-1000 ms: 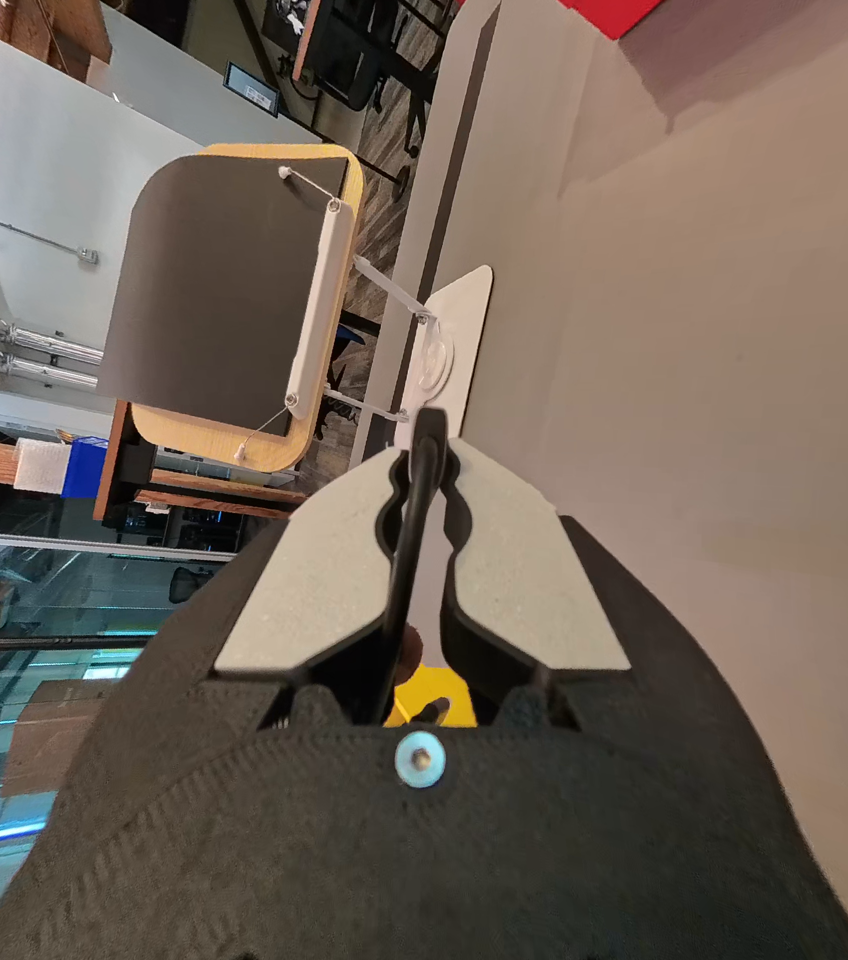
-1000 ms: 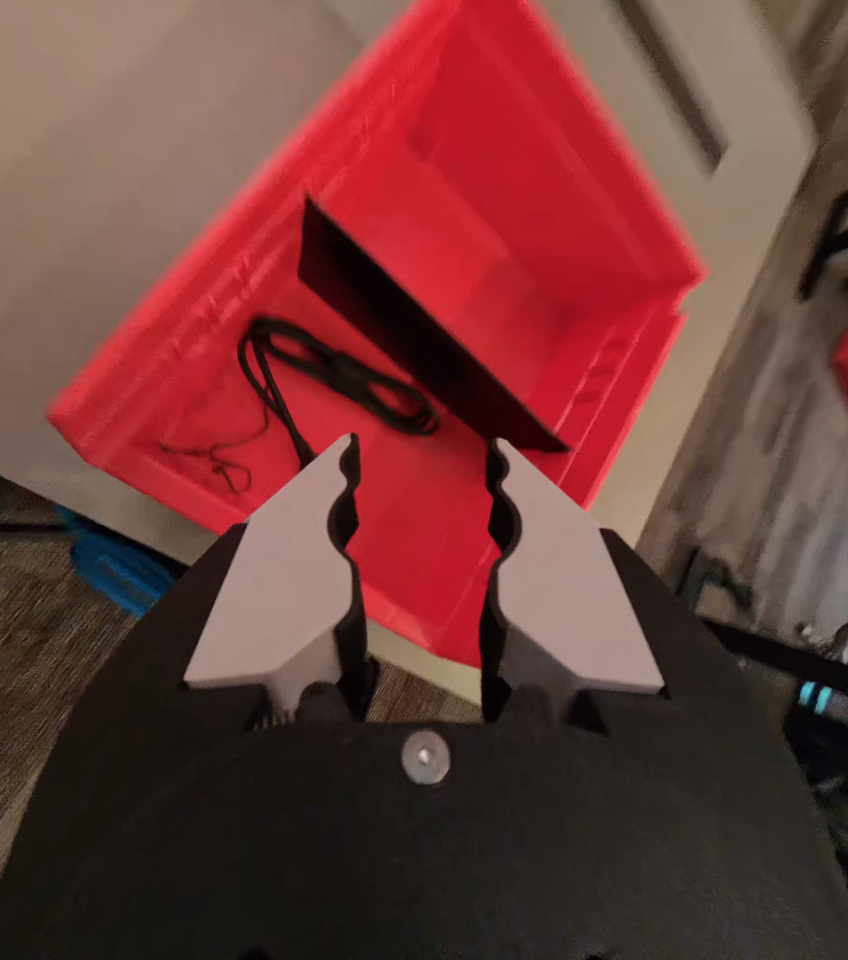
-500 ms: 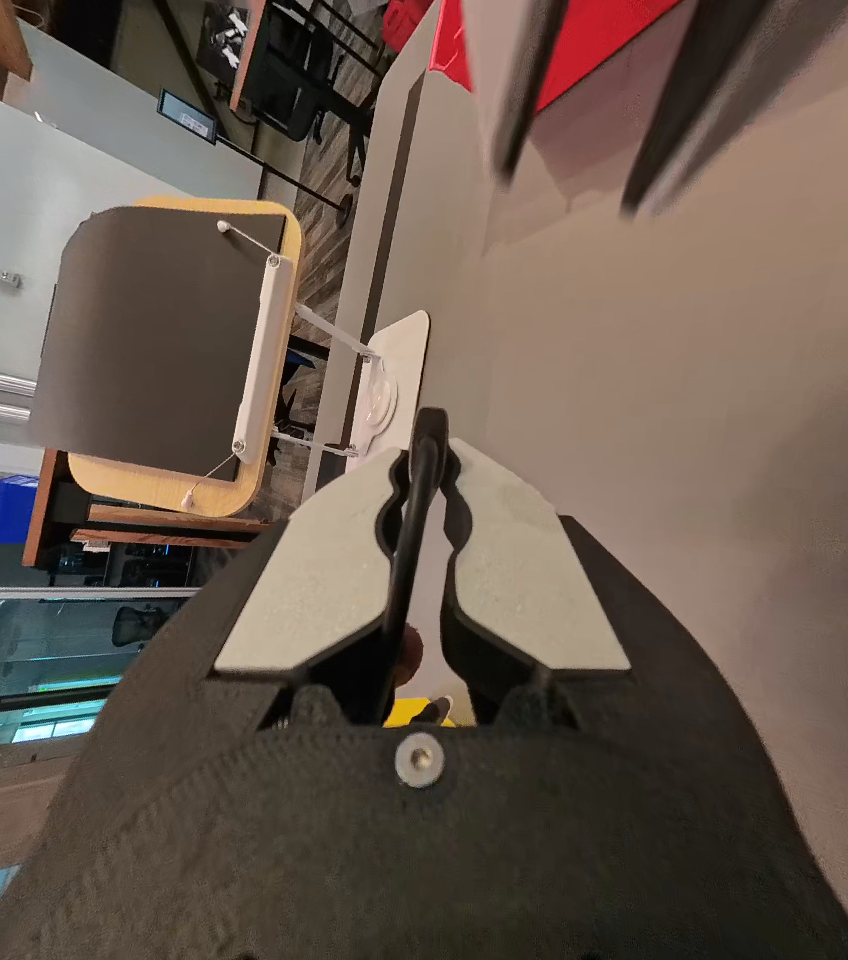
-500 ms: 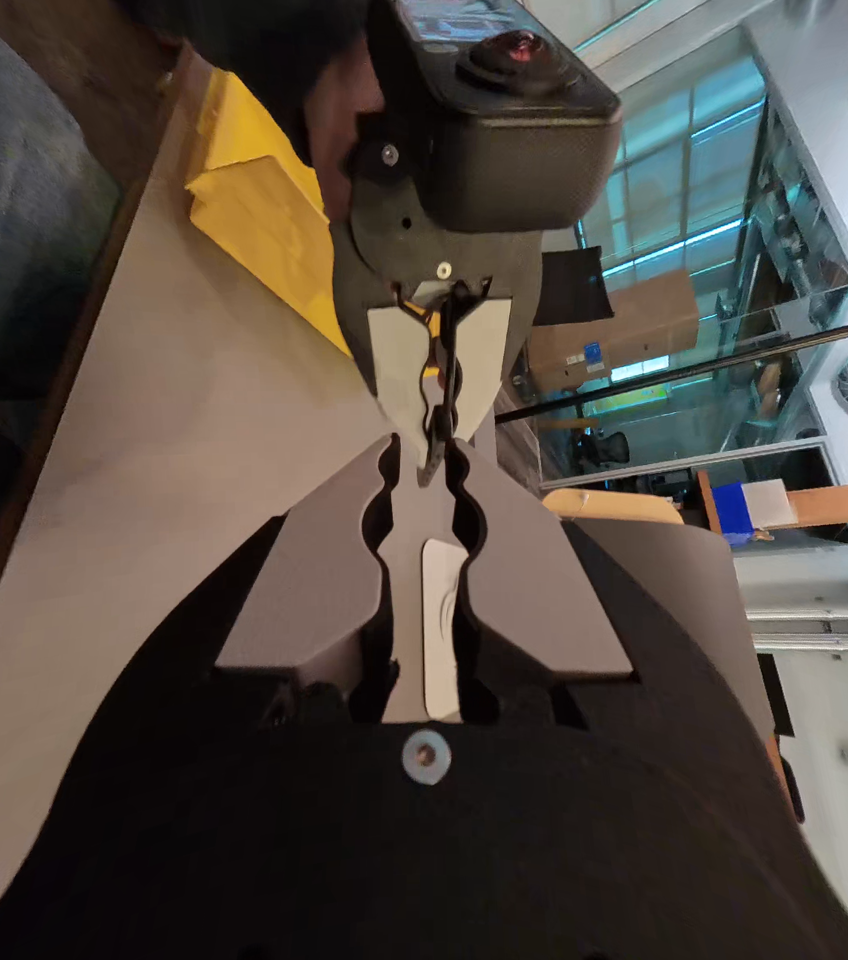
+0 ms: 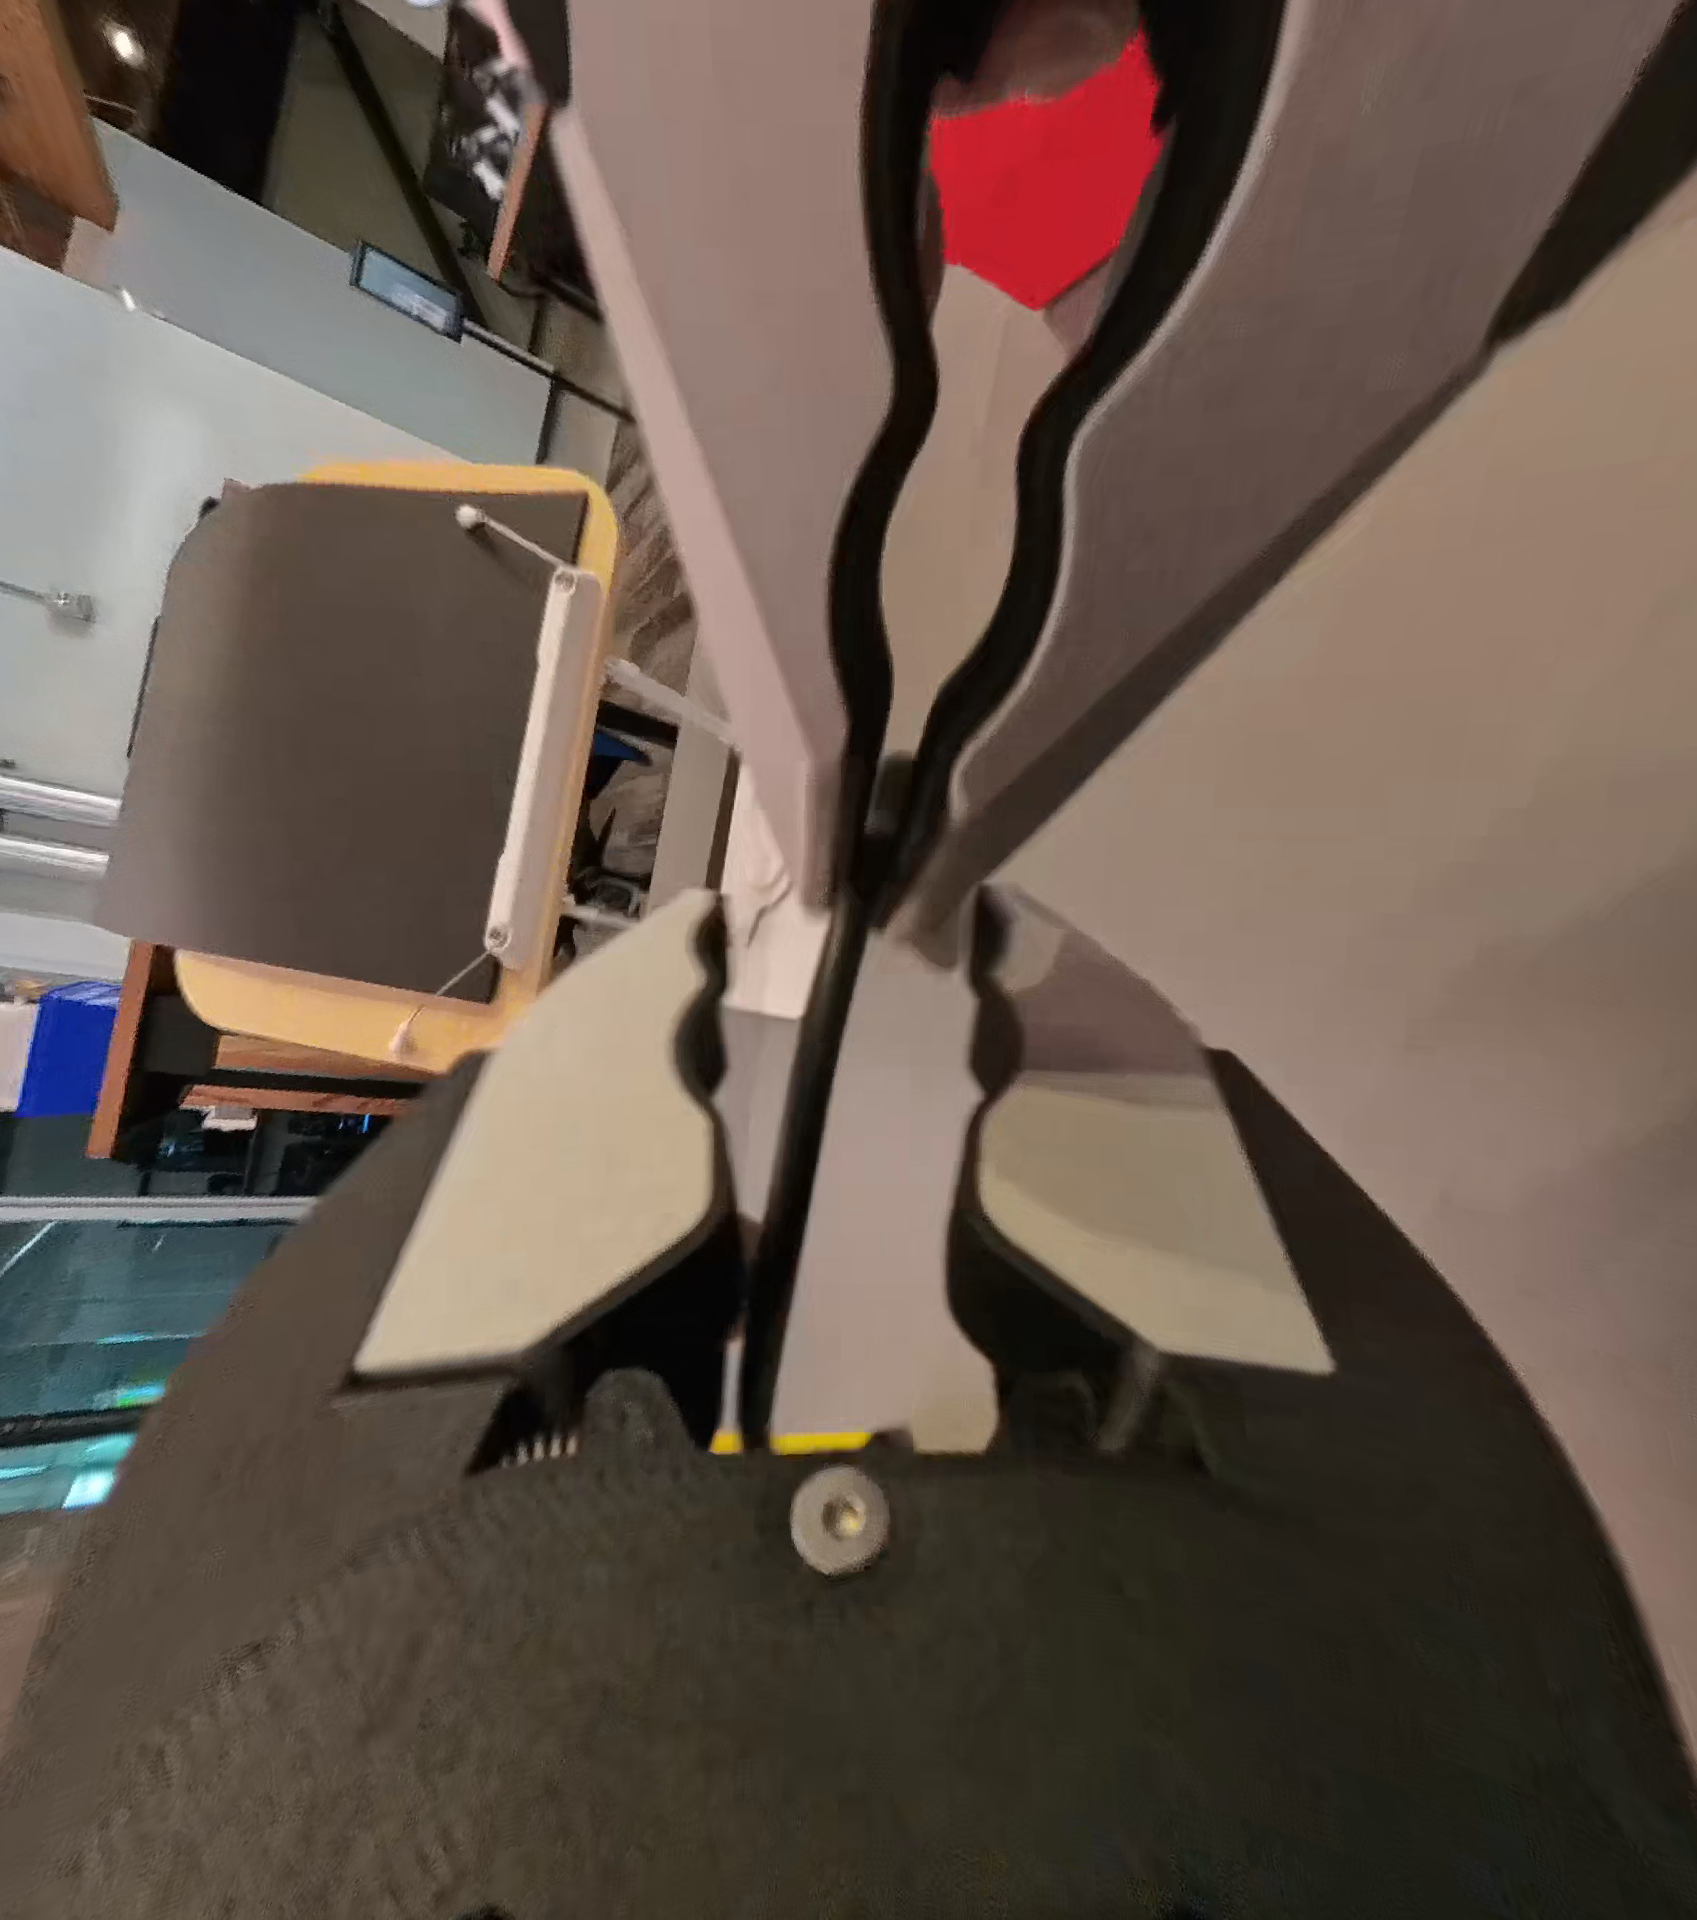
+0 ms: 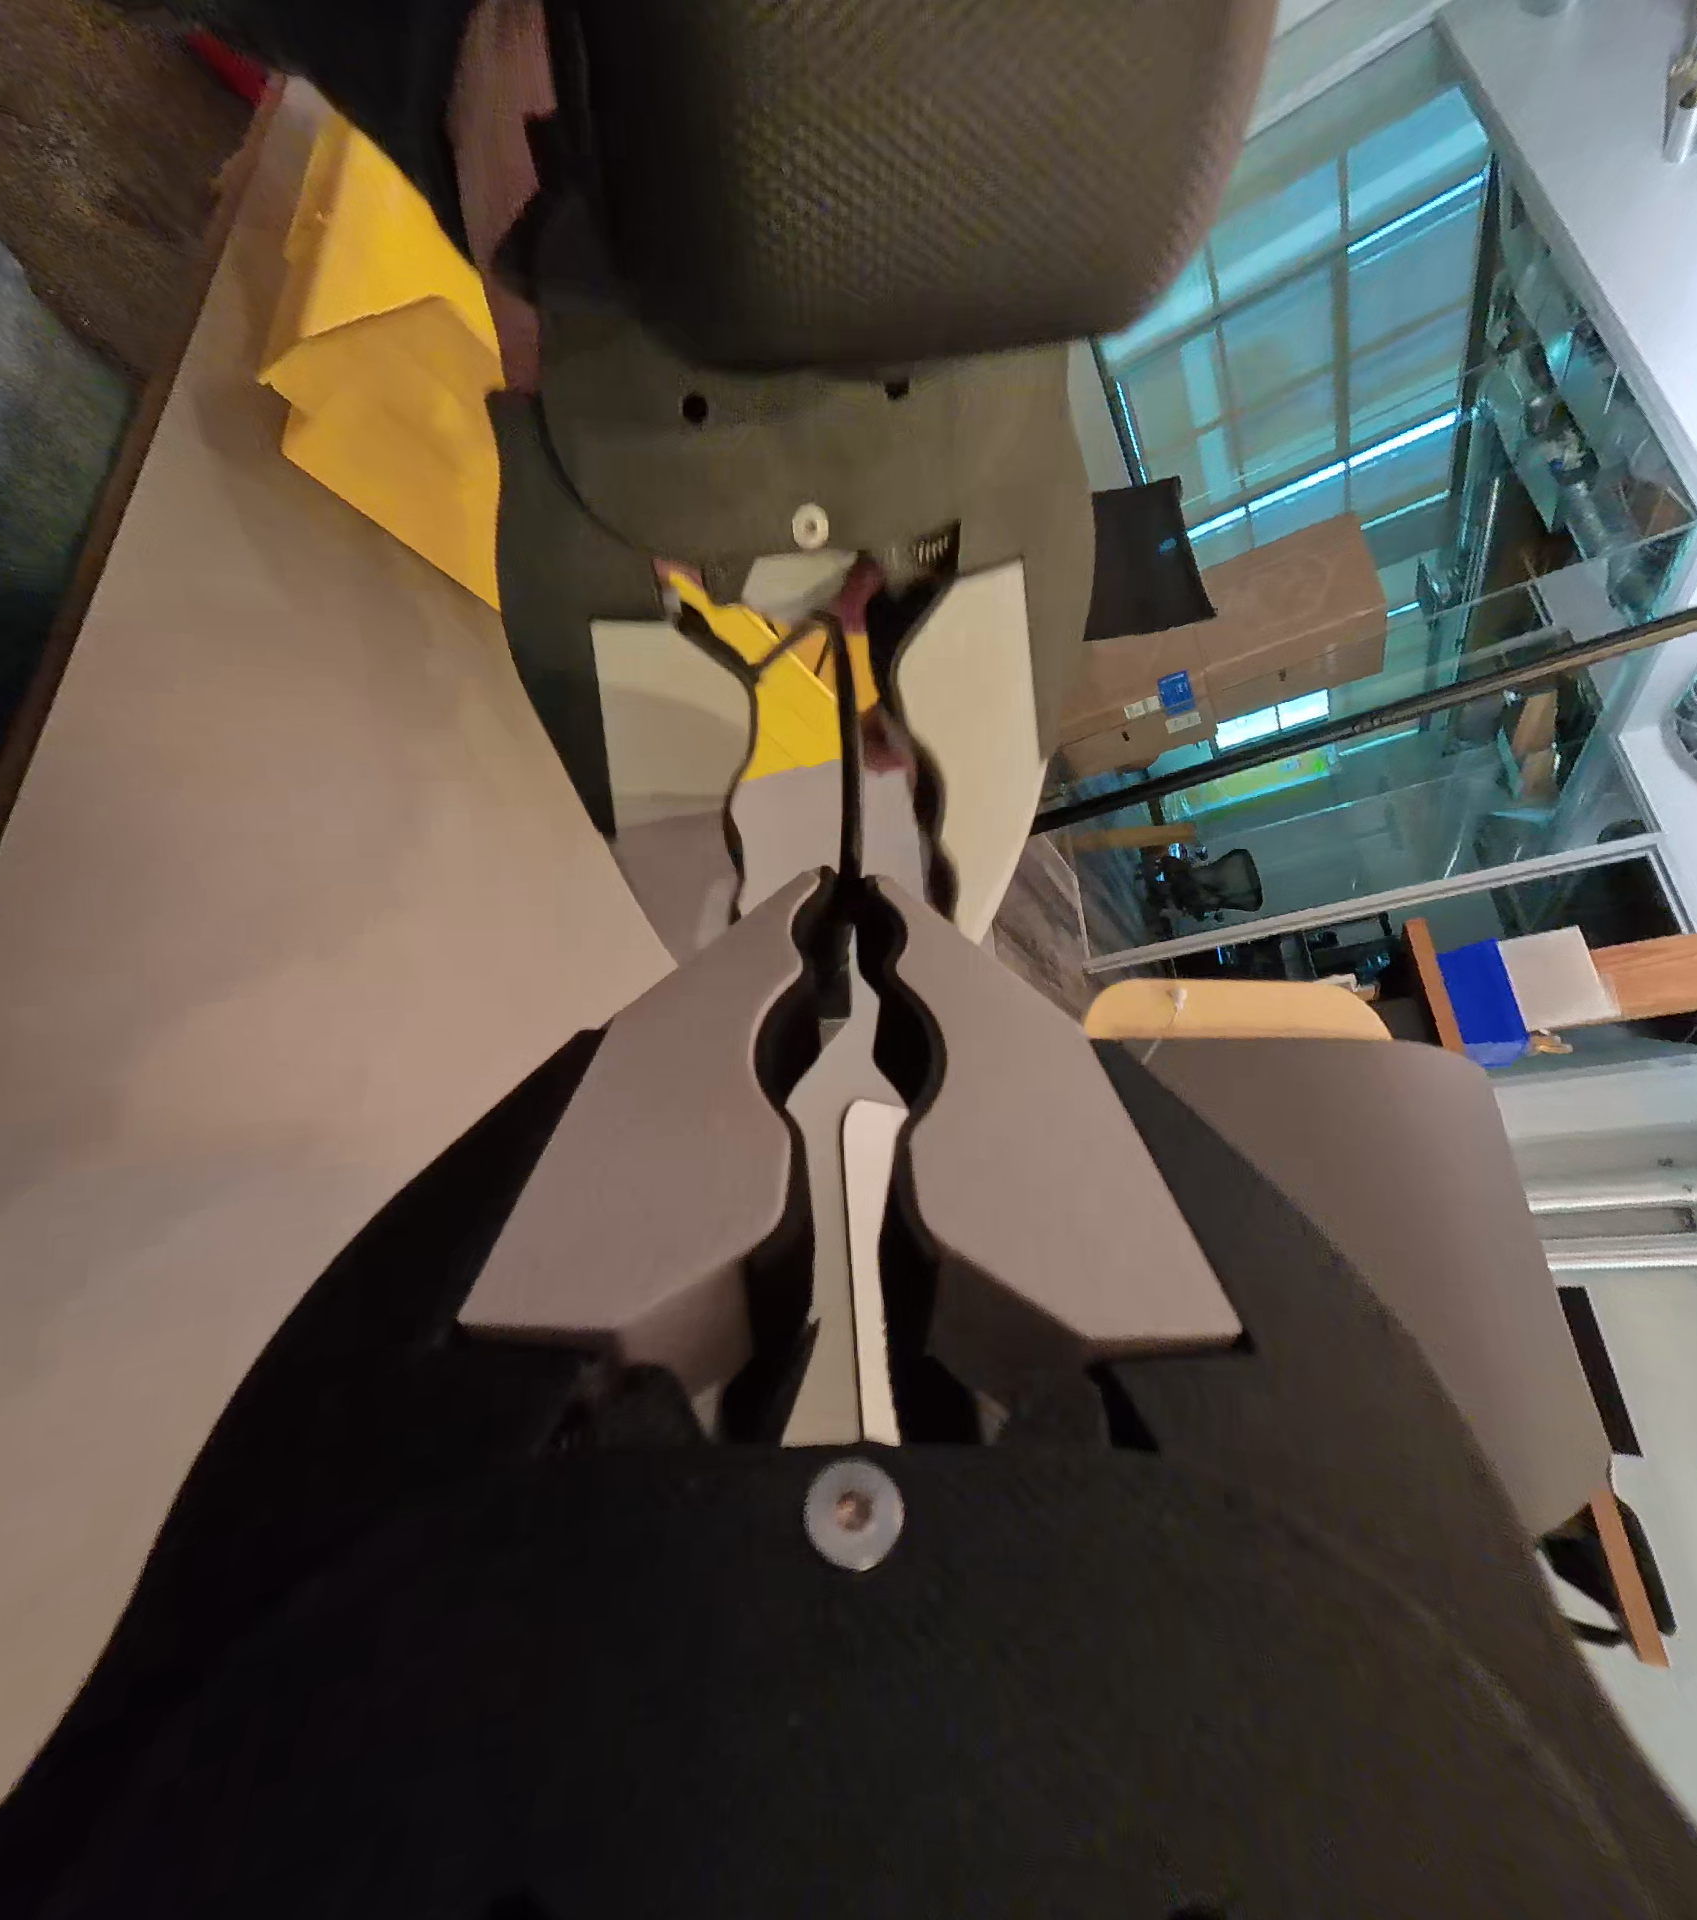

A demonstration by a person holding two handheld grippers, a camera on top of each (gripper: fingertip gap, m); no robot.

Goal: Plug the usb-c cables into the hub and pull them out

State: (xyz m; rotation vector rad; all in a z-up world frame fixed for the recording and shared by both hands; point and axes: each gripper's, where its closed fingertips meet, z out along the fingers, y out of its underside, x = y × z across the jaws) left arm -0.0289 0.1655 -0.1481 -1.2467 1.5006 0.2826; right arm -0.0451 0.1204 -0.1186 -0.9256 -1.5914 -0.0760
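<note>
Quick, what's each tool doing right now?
Left tool: open, black cable running loose between its fingers.
Right tool: shut on the black cable's end.

The thin black usb-c cable (image 6: 850,774) runs taut, its plug pinched between grey fingertips (image 6: 911,935).

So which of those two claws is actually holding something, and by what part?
The right gripper pinches the black cable at its plug end, between the fingertips. The left gripper is open; the cable merely runs between its fingers.
</note>
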